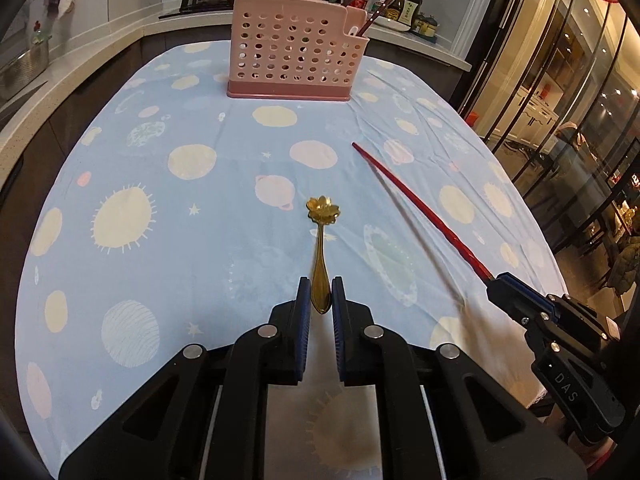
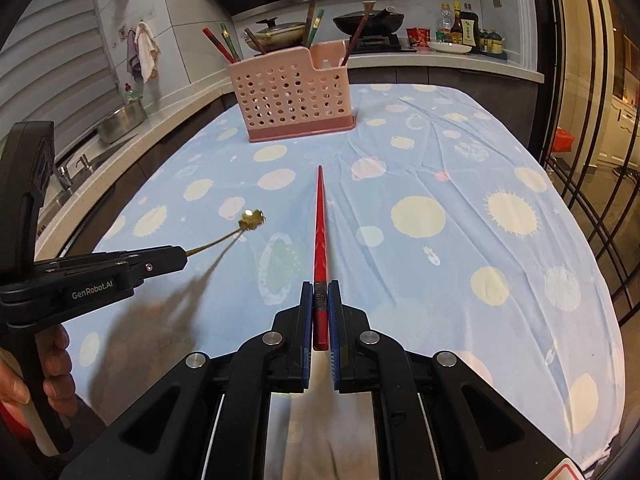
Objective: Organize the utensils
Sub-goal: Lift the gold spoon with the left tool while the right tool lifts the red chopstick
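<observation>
My left gripper (image 1: 321, 294) is clamped on a gold flower-bowled metal spoon (image 1: 321, 240); my right gripper (image 2: 321, 300) grips a red tapered chopstick (image 2: 320, 232). Both are raised over the blue planet-print tablecloth (image 1: 180, 220), well short of the pink perforated plastic utensil holder (image 1: 294, 52).

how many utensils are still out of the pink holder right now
2. A gold spoon is clamped in the left gripper, and a red chopstick in the right gripper, both above the tablecloth. The pink holder already contains several sticks.
</observation>
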`<control>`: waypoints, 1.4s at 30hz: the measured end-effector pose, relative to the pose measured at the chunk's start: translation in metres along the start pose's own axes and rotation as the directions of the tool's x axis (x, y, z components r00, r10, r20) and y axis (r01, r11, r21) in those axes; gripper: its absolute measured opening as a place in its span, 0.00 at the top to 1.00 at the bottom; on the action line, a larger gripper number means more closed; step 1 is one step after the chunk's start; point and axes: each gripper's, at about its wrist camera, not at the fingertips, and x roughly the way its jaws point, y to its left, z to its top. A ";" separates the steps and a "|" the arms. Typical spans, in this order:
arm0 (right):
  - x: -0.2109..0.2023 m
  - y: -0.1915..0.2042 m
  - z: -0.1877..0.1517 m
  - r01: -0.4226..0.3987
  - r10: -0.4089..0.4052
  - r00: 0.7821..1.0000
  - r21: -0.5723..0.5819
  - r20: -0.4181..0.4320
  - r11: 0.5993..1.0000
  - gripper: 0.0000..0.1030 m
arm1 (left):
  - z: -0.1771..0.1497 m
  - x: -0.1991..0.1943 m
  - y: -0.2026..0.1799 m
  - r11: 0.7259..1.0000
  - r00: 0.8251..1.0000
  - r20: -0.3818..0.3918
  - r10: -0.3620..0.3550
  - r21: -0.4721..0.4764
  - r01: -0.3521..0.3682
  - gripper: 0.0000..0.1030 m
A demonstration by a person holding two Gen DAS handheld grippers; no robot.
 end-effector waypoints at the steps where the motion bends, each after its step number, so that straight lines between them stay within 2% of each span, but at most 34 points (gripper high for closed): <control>1: -0.006 0.001 0.003 -0.005 0.005 1.000 -0.002 0.016 1.000 0.93 | 0.001 -0.005 0.000 1.000 1.000 0.009 -0.002 -0.001 0.002 0.90; 10: -0.046 0.000 0.038 -0.068 0.064 0.989 0.022 0.137 0.997 0.93 | 0.023 -0.039 -0.007 1.000 0.995 0.104 -0.004 0.021 0.002 0.94; 19: -0.057 -0.001 0.070 -0.134 0.126 0.975 0.031 0.181 0.990 0.93 | 0.050 -0.051 -0.013 0.998 0.987 0.164 0.001 0.059 -0.011 0.98; 22: -0.058 -0.003 0.080 -0.131 0.121 0.972 0.035 0.202 0.991 0.93 | 0.057 -0.051 -0.014 0.998 0.985 0.172 0.004 0.069 -0.016 0.98; 27: -0.055 -0.006 0.080 -0.107 0.096 0.974 0.040 0.204 0.993 0.93 | 0.050 -0.040 -0.001 0.999 0.991 0.136 0.012 0.040 -0.018 0.96; 28: -0.053 -0.007 0.077 -0.103 0.093 0.976 0.043 0.196 0.994 0.93 | 0.044 -0.037 0.002 0.999 0.992 0.122 0.016 0.036 -0.021 0.87; 29: -0.051 -0.008 0.074 -0.101 0.091 0.978 0.047 0.186 0.994 0.93 | 0.037 -0.032 0.006 0.999 0.994 0.106 0.024 0.027 -0.027 0.71; 31: -0.045 -0.009 0.067 -0.099 0.089 0.983 0.056 0.160 0.994 0.93 | 0.023 -0.026 0.011 0.999 0.995 0.085 0.047 0.018 -0.049 0.56; 38: -0.033 -0.006 0.045 -0.092 0.086 0.992 0.065 0.092 0.994 0.93 | -0.020 0.006 0.027 0.999 0.998 -0.049 0.046 -0.010 -0.047 0.57; 42: -0.036 -0.003 0.042 -0.083 0.077 0.993 0.059 0.091 0.995 0.93 | -0.034 0.009 0.024 1.000 0.997 -0.074 0.018 -0.020 -0.020 0.60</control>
